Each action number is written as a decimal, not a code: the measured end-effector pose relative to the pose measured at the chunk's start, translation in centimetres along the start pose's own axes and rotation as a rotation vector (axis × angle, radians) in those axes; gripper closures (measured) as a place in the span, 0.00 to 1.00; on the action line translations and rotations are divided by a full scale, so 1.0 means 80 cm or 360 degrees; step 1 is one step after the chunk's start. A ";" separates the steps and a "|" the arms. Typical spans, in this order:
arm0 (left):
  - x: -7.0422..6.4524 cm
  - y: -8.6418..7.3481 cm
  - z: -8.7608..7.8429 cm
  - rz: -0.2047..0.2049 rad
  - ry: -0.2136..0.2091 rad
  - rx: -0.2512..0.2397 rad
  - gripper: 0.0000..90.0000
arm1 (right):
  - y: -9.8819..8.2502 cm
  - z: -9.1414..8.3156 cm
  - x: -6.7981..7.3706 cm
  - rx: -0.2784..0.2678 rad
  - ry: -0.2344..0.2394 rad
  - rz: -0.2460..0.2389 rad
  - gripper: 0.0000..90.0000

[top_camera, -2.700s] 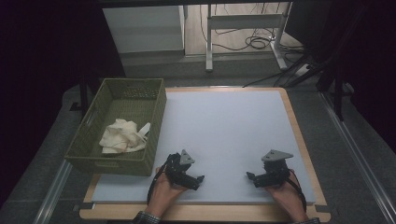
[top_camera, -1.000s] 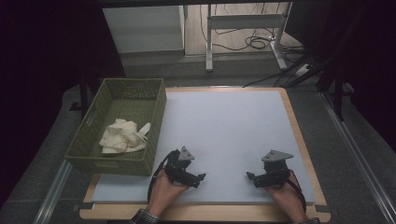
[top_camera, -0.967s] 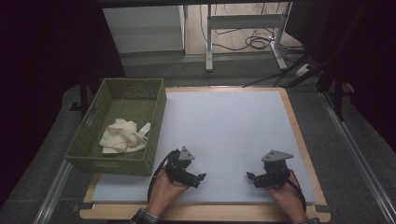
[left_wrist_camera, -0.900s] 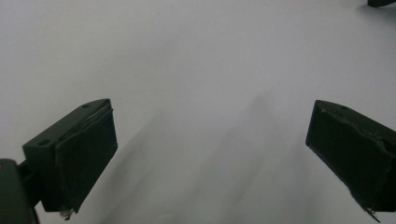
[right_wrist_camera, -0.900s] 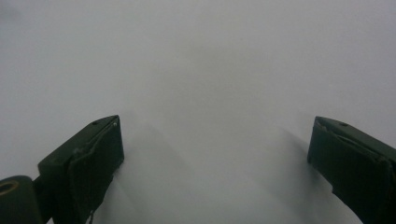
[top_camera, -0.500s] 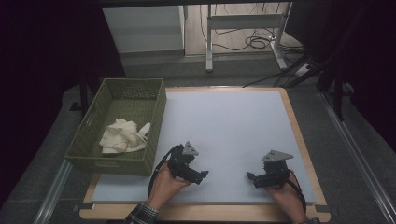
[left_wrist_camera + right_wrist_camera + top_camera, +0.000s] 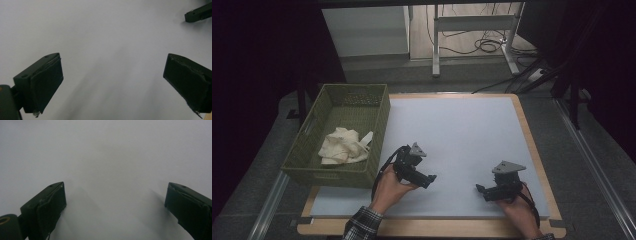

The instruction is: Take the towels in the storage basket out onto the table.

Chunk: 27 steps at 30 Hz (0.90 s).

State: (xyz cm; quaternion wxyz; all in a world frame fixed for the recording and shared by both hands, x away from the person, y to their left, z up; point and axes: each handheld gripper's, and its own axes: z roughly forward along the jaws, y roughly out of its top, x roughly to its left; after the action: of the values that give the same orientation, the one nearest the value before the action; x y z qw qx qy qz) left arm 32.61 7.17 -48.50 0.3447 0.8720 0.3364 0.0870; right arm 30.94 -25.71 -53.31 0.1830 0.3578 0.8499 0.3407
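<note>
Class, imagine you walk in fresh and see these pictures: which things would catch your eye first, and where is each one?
First, the green basket at the table's left edge, with a crumpled cream cloth lying inside it. Next, the two black grippers held low over the pale mat near the person's side: the left gripper just right of the basket, the right gripper near the mat's right edge. Both have their jaws wide apart and hold nothing.

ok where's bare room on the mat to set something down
The mat is bare from the basket across to its right edge and far edge. The near strip is crowded by the left gripper and right gripper. A cloth lies in the basket.
</note>
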 end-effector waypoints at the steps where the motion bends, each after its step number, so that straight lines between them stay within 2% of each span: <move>1: 0.000 0.002 -0.001 0.0002 0.0002 -0.0001 0.04 | 0.000 0.000 0.000 0.0000 0.0000 0.0000 0.04; 7: 0.006 0.016 -0.012 0.0022 0.0038 0.0009 0.05 | 0.000 0.000 0.000 -0.0002 -0.0001 -0.0003 0.04; 13: 0.017 0.027 -0.024 -0.0003 0.0034 -0.0005 0.05 | 0.000 0.000 0.000 -0.0001 0.0000 -0.0001 0.04; 27: 0.042 0.050 -0.061 -0.0016 0.0093 0.0012 0.03 | 0.000 0.000 0.000 -0.0002 0.0000 -0.0007 0.04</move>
State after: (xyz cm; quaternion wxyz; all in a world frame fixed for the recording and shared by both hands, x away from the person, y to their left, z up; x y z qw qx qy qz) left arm 35.44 9.84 -42.52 0.3318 0.8688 0.3510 0.1094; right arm 30.97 -25.73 -53.32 0.1839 0.3558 0.8504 0.3410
